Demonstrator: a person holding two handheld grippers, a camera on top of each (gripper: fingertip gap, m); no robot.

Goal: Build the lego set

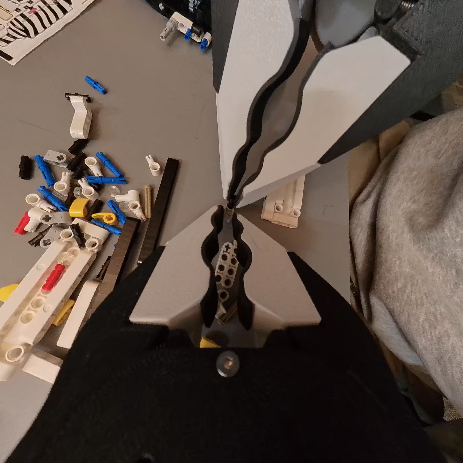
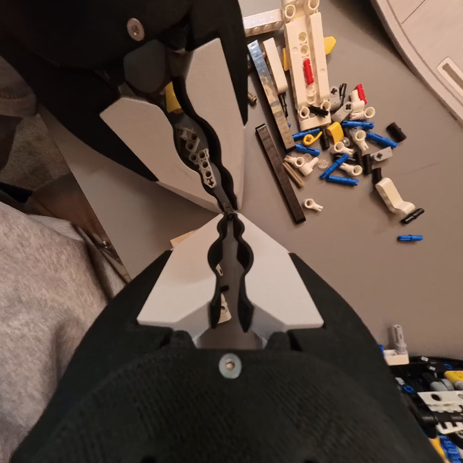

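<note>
Both grippers meet tip to tip above the grey table [image 1: 140, 105]: left gripper [image 1: 227, 213] and right gripper [image 2: 229, 217] each clenched on a tiny grey piece [image 1: 228, 212]. It looks light, rigid, slippery; pinch at very tips only. Loose parts pile [image 1: 75, 195] lies left.

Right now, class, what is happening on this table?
A person holds two tongs tip to tip above the grey table. The left tongs and the right tongs are both shut on one tiny dark grey connector piece, apparently being joined or passed over. A loose pile of blue, white and black building pieces and a long white perforated beam assembly lie nearby.
</note>
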